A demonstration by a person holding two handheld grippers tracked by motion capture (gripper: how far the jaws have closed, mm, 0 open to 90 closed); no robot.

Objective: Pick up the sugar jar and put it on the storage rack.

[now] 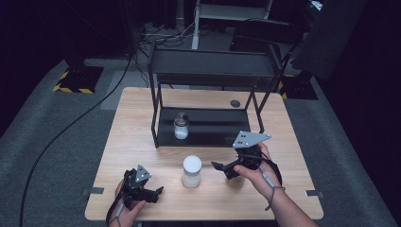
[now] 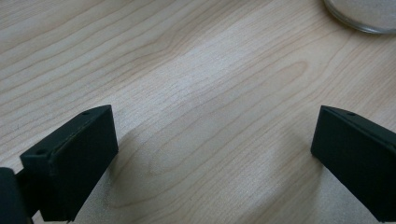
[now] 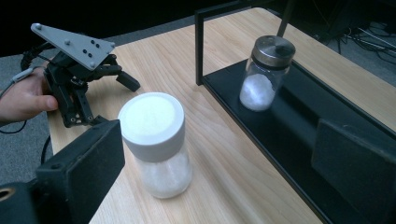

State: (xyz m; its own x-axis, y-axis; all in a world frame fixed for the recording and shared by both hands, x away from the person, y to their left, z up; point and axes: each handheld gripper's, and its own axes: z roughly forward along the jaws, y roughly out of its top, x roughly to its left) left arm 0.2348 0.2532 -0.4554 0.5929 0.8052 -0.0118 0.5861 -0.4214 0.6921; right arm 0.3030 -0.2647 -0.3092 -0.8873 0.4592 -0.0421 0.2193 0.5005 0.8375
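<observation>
Flanking the white-lidded jar [image 1: 192,171] mid-table, left gripper [image 1: 158,191] and right gripper [image 1: 218,166] gape wide.

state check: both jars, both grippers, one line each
white-lid jar: upright on the table, lid on, not gripped
metal-lid jar: upright on the rack's lower shelf, lid on
left gripper: open, holding nothing
right gripper: open, holding nothing, pointed toward the white-lid jar
</observation>
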